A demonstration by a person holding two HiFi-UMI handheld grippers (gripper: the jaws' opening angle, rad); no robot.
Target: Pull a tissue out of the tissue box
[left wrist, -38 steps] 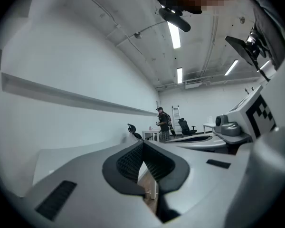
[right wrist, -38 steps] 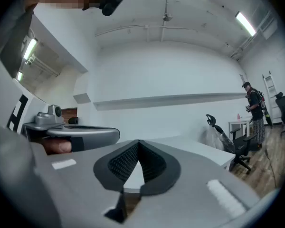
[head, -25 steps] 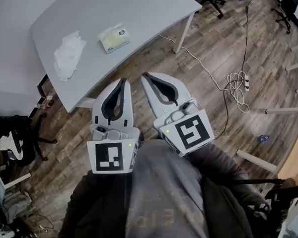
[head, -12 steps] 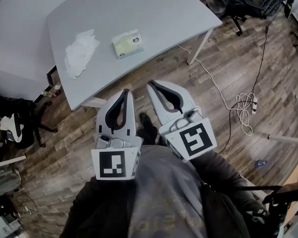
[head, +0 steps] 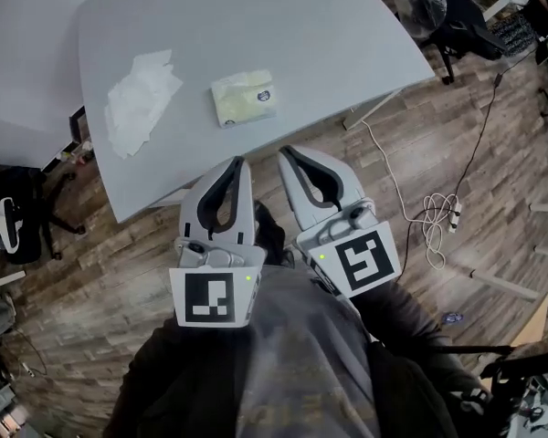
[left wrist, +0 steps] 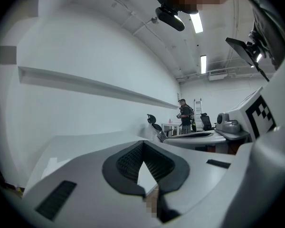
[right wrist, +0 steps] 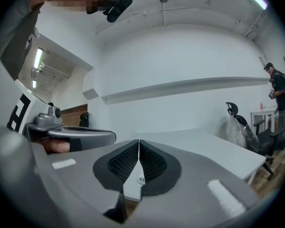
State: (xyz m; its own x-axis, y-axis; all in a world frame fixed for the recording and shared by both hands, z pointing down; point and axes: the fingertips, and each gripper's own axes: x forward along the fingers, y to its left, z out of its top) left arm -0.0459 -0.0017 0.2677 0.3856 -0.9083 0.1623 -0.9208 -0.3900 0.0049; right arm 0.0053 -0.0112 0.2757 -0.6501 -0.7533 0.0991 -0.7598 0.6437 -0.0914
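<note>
While the tissue box (head: 244, 98) lies on the table (head: 338, 35), the left gripper (head: 240, 161) and right gripper (head: 283, 151) are pinched closed, holding nothing.

Head view, recorded condition: the tissue box (head: 244, 98) lay flat on the grey tabletop (head: 310, 35), towards its near edge. A loose crumpled tissue (head: 139, 99) lay on the same surface to the box's left, apart from it. The left hand-held gripper (head: 238, 162) and right hand-held gripper (head: 284, 151) were held side by side near the person's chest, each with jaws together at the tips. Both were short of the tabletop's near edge and well apart from the box. A white cable (head: 436, 217) lay on the wooden floor (head: 119, 263) to the right.
</note>
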